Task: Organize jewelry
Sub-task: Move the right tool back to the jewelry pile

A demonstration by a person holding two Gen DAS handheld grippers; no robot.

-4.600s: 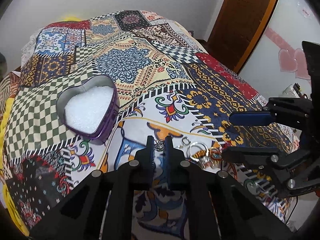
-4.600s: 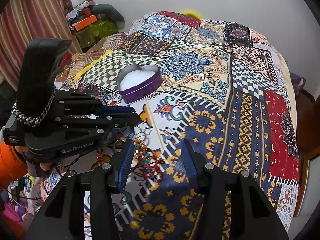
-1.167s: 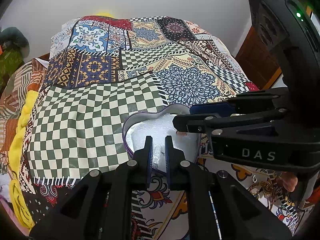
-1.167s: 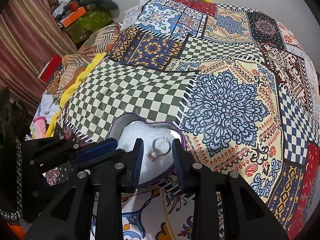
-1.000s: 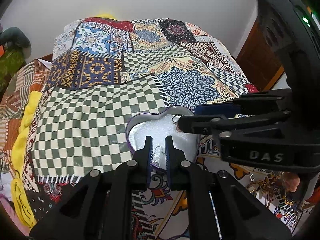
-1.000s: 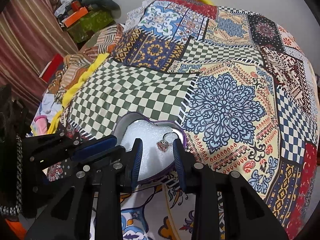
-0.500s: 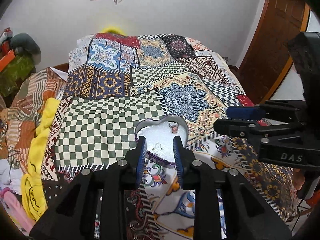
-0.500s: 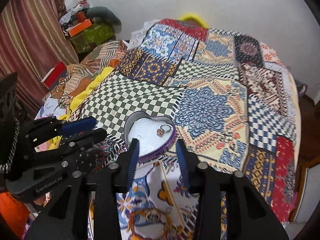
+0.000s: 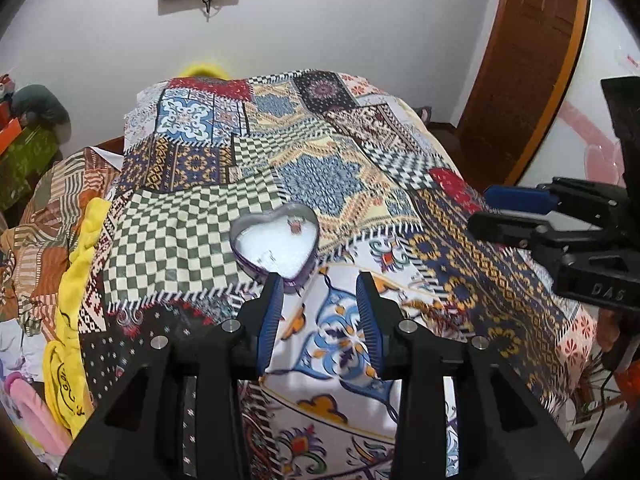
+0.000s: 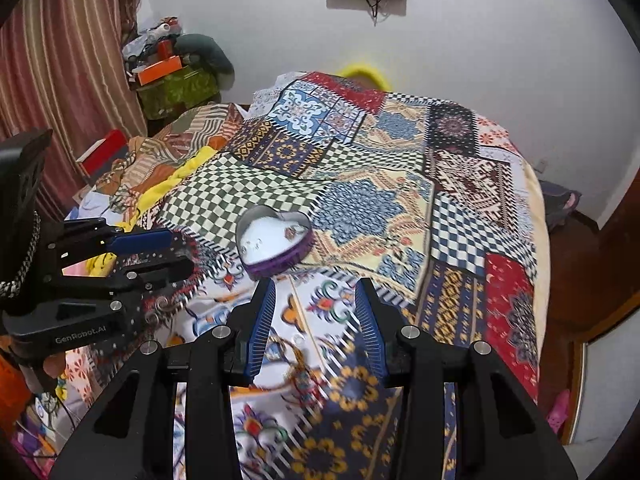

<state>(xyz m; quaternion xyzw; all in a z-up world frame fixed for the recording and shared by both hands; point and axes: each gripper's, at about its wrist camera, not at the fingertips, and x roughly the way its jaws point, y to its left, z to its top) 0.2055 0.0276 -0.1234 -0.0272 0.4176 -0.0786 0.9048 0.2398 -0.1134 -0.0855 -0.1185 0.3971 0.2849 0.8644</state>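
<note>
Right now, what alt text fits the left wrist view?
An open left gripper hovers empty over a patchwork bedspread, just short of a purple heart-shaped tin with white lining and small jewelry inside. The right gripper enters from the right.

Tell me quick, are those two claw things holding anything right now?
Left gripper: open, nothing between its fingers.
Right gripper: open, nothing between its fingers.
</note>
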